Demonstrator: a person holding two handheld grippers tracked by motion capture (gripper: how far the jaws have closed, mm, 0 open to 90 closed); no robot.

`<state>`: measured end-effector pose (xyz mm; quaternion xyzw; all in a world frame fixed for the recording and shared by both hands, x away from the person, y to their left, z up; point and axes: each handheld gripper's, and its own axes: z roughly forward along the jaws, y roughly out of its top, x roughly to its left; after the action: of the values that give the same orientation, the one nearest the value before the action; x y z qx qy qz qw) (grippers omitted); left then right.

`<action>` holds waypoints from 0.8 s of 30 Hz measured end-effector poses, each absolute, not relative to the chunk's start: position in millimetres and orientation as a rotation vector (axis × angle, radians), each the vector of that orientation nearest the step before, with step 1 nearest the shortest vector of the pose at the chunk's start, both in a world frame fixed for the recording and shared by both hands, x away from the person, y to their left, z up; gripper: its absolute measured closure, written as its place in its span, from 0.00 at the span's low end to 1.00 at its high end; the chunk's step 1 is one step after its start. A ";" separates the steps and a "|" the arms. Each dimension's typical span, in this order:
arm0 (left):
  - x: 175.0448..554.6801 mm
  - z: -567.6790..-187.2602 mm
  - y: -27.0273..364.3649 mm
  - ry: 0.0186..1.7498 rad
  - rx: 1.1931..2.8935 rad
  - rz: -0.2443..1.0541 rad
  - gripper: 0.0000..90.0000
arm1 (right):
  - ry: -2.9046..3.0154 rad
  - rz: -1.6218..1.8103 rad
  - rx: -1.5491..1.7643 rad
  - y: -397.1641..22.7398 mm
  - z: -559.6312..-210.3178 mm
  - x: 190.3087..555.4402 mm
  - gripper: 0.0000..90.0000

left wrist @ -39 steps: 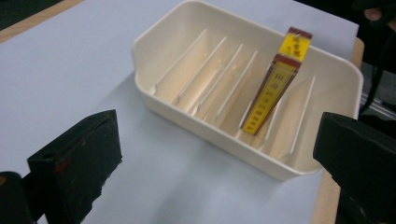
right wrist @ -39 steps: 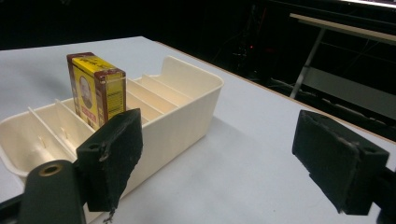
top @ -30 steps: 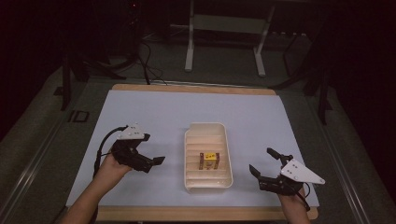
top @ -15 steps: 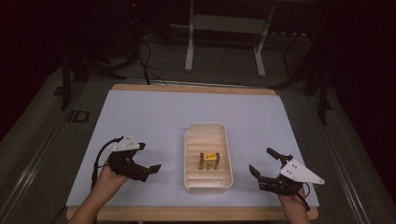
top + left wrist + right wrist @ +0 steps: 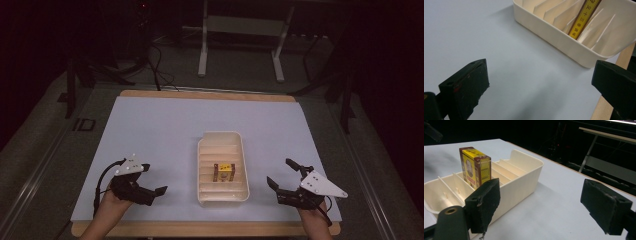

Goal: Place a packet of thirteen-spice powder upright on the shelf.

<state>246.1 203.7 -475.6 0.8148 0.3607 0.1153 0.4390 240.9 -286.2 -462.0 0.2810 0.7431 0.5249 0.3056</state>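
Dark floor and the legs of a metal stand (image 5: pixel 240 45) lie beyond a pale blue surface (image 5: pixel 165 130) with a wooden edge. At the near left corner, a hand (image 5: pixel 107 210) holds the left claw (image 5: pixel 156 193) low over the surface, its jaws spread wide with nothing between them; the grey three-cornered plate (image 5: pixel 131 165) sits on top and a black cable loops off to its left. From the left gripper view the two black jaws stand far apart, pointing toward the near corner of the tray. Near the middle of the surface sits a cream tray (image 5: pixel 223 200) split by thin dividers into slots. A small box (image 5: pixel 223 172) with yellow and dark brown faces stands upright in one of the middle slots, rising above the rim. At the near right, the right claw (image 5: pixel 283 174) hangs wide and empty, well apart from the tray, aimed toward its side wall.
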 end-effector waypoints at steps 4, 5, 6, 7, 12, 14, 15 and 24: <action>241.2 -478.4 205.8 0.913 2.019 0.300 0.01 | 1.965 1.390 0.744 -286.6 -462.0 240.9 0.18; 240.4 -479.3 206.2 0.915 2.021 0.302 0.02 | 1.966 1.390 0.746 -286.6 -462.1 240.9 0.18; 239.3 -480.2 206.4 0.920 2.018 0.310 0.01 | 1.966 1.391 0.745 -286.5 -462.2 240.9 0.18; 238.8 -481.1 206.6 0.922 2.018 0.312 0.02 | 1.967 1.391 0.747 -286.4 -462.3 240.8 0.18; 235.9 -482.8 207.7 0.922 2.013 0.344 0.01 | 1.967 1.398 0.742 -286.6 -462.3 240.7 0.18; 236.1 -483.2 208.1 0.921 2.019 0.359 0.01 | 1.970 1.395 0.738 -286.5 -462.8 241.4 0.18; 236.5 -483.8 208.5 0.916 2.021 0.351 0.01 | 1.974 1.397 0.738 -286.5 -463.2 241.7 0.18; 236.0 -485.5 206.7 0.896 2.015 0.384 0.02 | 1.991 1.410 0.754 -285.3 -466.7 243.6 0.18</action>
<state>236.0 206.7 -485.5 0.8100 0.3602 0.1544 0.4363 243.6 -285.3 -466.7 0.2828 0.7461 0.5285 0.2899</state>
